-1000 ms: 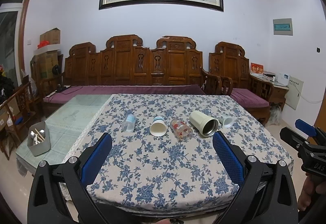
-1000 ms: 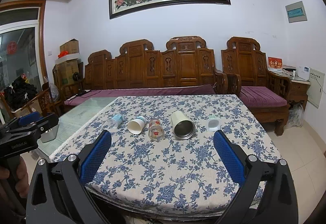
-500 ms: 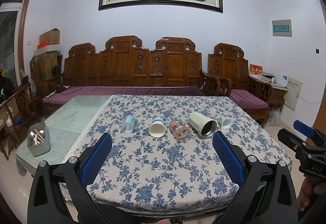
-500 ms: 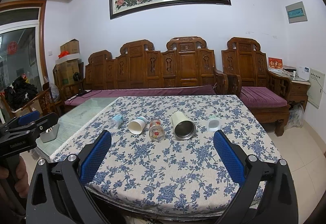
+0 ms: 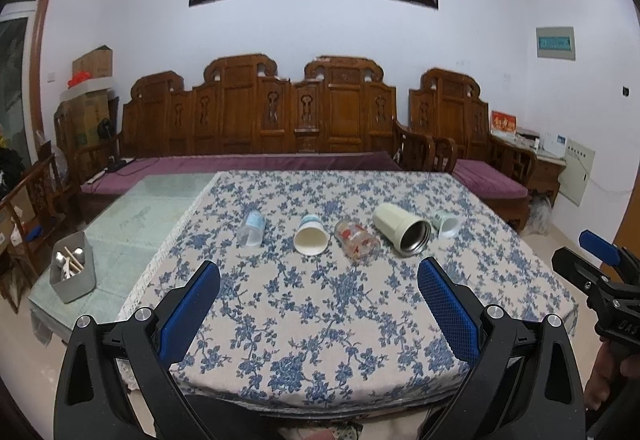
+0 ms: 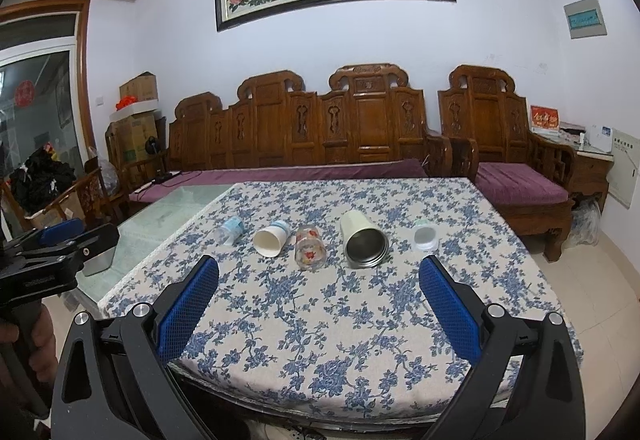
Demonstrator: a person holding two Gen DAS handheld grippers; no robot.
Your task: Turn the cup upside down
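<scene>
Several cups lie on their sides in a row on the floral tablecloth (image 5: 320,320): a clear plastic cup (image 5: 251,228), a white paper cup (image 5: 311,236), a glass with red print (image 5: 357,241), a cream steel-lined tumbler (image 5: 401,228) and a small pale green cup (image 5: 445,224). They also show in the right wrist view: paper cup (image 6: 272,239), glass (image 6: 310,248), tumbler (image 6: 363,240). My left gripper (image 5: 319,276) is open and empty, short of the cups. My right gripper (image 6: 319,276) is open and empty, at the table's near edge.
A metal cutlery holder (image 5: 73,272) stands on the bare glass tabletop (image 5: 152,200) at the left. A carved wooden bench (image 5: 280,128) with purple cushions runs behind the table. The other gripper shows at each view's edge (image 5: 600,280) (image 6: 52,256).
Both views have shifted only slightly; the left view has drifted a little, so the cups sit slightly further left. Both grippers stay open.
</scene>
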